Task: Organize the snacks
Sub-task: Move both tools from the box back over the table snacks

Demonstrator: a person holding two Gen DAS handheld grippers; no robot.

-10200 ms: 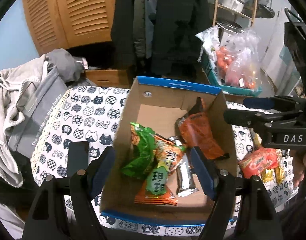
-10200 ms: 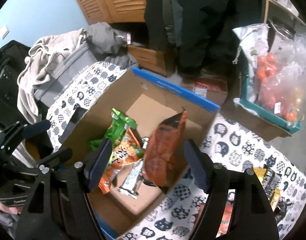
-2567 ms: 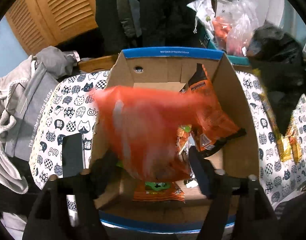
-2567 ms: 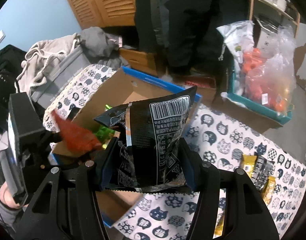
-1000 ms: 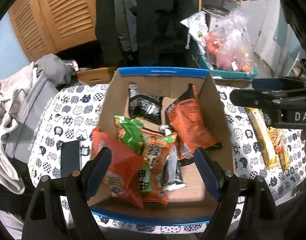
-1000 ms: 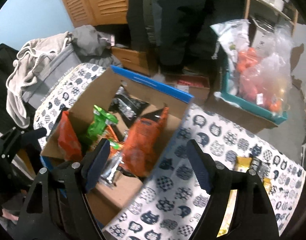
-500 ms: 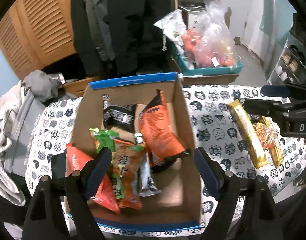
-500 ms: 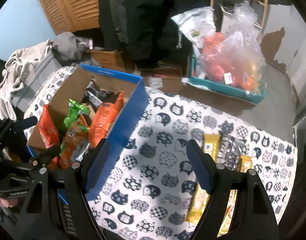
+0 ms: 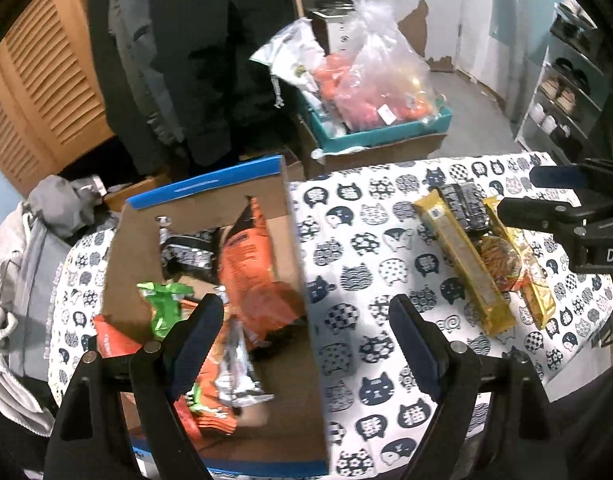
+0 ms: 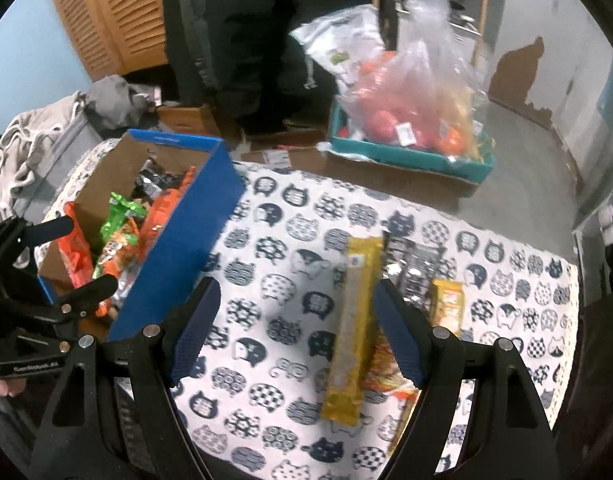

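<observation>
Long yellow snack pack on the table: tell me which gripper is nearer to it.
Right. The right gripper hangs open just above the long yellow pack; the left gripper is open over the box edge, farther left.

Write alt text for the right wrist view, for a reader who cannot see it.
The open, empty right gripper hovers over a cat-print tablecloth, with a long yellow snack pack lying just ahead among a few other loose snacks. To the left stands a blue cardboard box already holding several snack bags, and the left gripper is beside it.
</observation>
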